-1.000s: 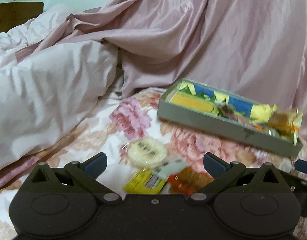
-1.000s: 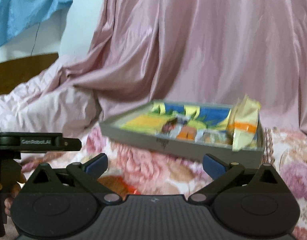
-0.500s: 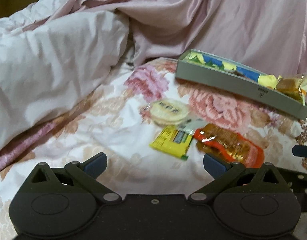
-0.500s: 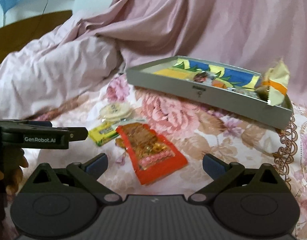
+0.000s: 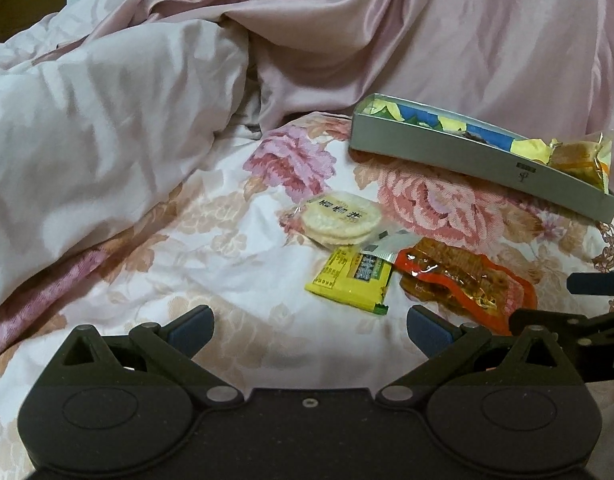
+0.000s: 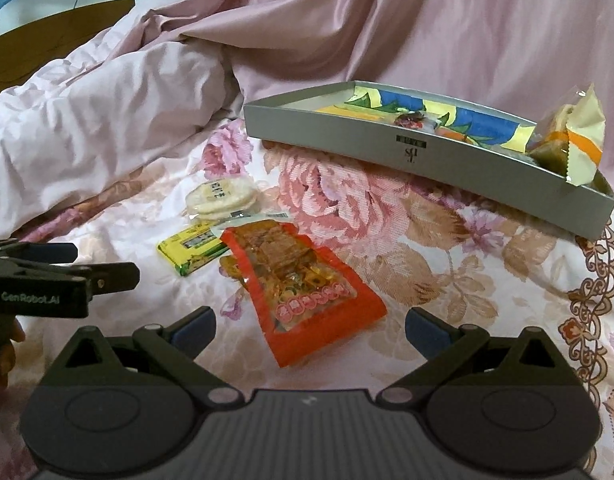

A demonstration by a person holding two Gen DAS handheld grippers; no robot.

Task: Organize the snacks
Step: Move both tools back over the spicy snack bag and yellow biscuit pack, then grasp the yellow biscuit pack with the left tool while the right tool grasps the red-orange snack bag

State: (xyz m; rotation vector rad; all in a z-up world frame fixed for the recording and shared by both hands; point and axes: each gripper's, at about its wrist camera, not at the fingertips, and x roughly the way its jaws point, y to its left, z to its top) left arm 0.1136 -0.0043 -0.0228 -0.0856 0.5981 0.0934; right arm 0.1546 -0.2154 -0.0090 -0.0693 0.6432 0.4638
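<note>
Both pairs of jaws stand wide and hold nothing: the left gripper (image 5: 309,326) and the right gripper (image 6: 310,326) hover low over the floral bedspread (image 6: 447,280), presumably to choose a pick. Three loose snacks lie clustered just ahead: a round pale rice-cracker packet (image 5: 339,216) farthest, a flat yellow wrapper (image 5: 353,278) left, a clear orange-red pouch (image 6: 303,280) nearest the right gripper. Far right, the shallow grey cardboard tray (image 6: 427,152) already holds several snacks, likely their destination.
</note>
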